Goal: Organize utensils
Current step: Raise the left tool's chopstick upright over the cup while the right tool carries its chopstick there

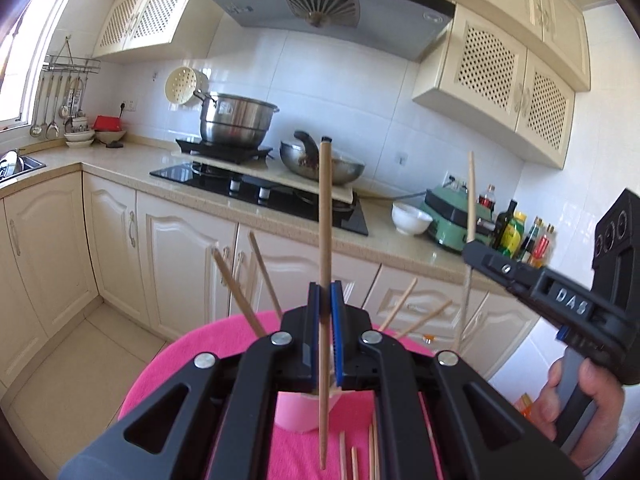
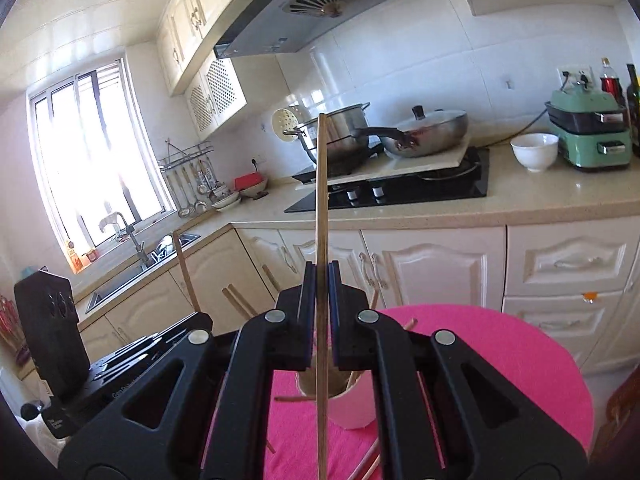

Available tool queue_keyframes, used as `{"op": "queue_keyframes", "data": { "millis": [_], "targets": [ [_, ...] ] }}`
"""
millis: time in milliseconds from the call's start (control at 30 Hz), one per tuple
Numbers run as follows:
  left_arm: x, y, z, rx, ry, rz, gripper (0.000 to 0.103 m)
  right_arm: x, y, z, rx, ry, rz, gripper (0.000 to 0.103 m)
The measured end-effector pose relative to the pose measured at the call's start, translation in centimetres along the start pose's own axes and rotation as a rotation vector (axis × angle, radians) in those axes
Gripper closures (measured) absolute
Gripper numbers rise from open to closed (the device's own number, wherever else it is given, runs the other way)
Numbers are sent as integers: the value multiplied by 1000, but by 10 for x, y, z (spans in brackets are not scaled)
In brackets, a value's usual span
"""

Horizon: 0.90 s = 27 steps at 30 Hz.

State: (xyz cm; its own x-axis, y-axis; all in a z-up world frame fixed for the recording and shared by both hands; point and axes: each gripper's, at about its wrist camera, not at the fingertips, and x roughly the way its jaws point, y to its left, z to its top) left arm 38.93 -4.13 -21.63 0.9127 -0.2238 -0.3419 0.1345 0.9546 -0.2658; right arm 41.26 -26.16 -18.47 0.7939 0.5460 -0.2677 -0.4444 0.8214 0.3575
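My left gripper (image 1: pixel 325 292) is shut on a thick wooden chopstick (image 1: pixel 325 216) that stands upright between its blue pads. Below it a pink cup (image 1: pixel 296 412) holds several chopsticks (image 1: pixel 236 292) that fan outward. My right gripper (image 2: pixel 322 272) is shut on a thinner chopstick (image 2: pixel 321 200), also upright, above the same cup (image 2: pixel 356 408). In the left wrist view the right gripper (image 1: pixel 470 248) shows at the right, held by a hand (image 1: pixel 580 392). Loose chopsticks (image 1: pixel 356 460) lie on the pink cloth.
The cup stands on a round table under a pink cloth (image 2: pixel 500 360). Beyond it runs a kitchen counter with a black hob (image 1: pixel 260 192), a steel pot (image 1: pixel 236 124), a wok (image 1: pixel 320 164), a white bowl (image 1: pixel 410 218), a green appliance (image 2: pixel 588 136), bottles (image 1: pixel 520 236) and a sink (image 2: pixel 132 276).
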Motion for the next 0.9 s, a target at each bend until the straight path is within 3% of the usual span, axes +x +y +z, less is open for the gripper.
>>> {"op": "queue_keyframes", "data": {
  "millis": [267, 500, 900],
  "targets": [
    [20, -2, 14, 1, -97, -8, 97, 28, 5, 2, -125, -77, 56, 96],
    [40, 3, 17, -4, -131, 21, 97, 47, 6, -6, -172, -113, 106, 96],
    [68, 12, -4, -10, -98, 67, 97, 68, 3, -9, -173, -128, 155, 96]
  ]
}}
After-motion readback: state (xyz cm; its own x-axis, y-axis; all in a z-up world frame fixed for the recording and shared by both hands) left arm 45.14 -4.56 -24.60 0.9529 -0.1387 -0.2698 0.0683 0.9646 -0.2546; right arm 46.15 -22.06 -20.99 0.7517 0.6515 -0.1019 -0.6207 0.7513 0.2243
